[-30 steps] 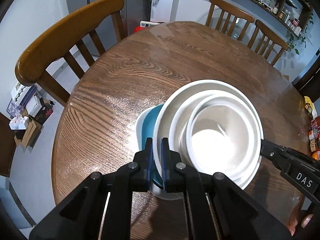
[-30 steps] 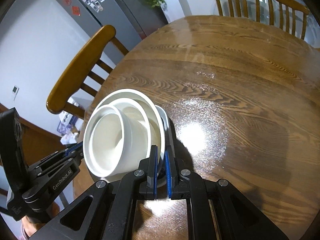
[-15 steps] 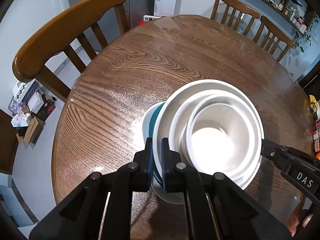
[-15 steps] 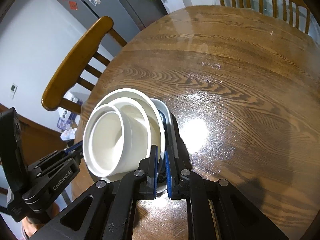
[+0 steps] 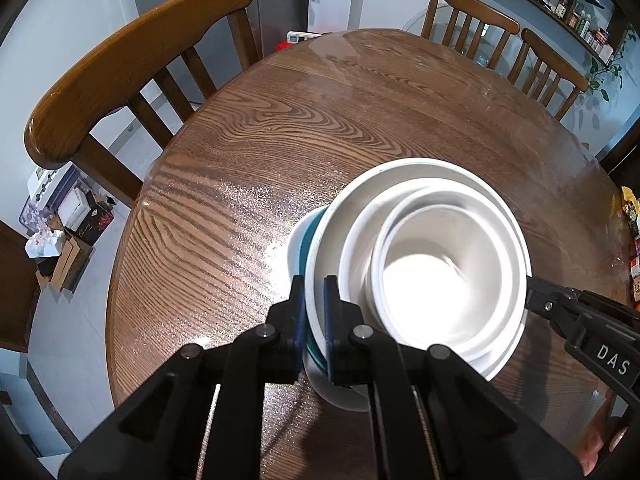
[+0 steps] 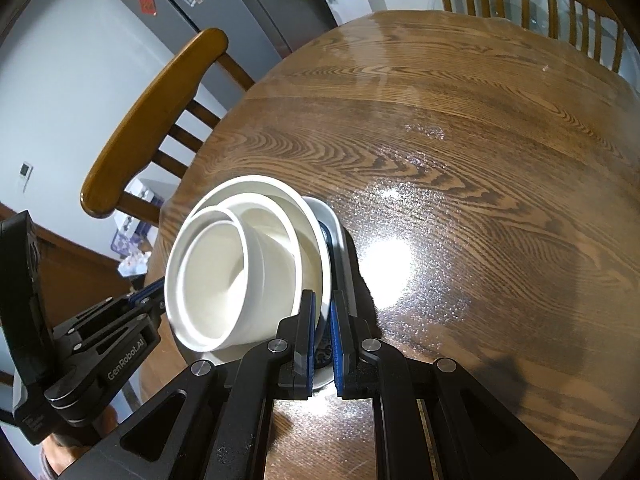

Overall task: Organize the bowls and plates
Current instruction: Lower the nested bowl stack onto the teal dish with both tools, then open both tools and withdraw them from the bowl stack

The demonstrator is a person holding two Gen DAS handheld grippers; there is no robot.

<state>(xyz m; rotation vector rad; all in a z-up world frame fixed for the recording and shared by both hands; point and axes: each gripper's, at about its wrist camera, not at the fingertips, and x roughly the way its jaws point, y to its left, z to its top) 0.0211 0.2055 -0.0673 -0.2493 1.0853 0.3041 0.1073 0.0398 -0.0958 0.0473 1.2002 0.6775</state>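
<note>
Both my left gripper [image 5: 315, 320] and right gripper [image 6: 323, 336] were pinched shut on opposite edges of the stack of plates and bowls [image 5: 424, 264], which sat between them, over the near part of the table [image 5: 280, 128].

Round wooden table [image 5: 280, 128], dark brown with pronounced grain and a glossy surface (glare patches visible). A stack of dishes [image 5: 424, 272] appears over its near edge; contact with the tabletop cannot be confirmed.
</note>
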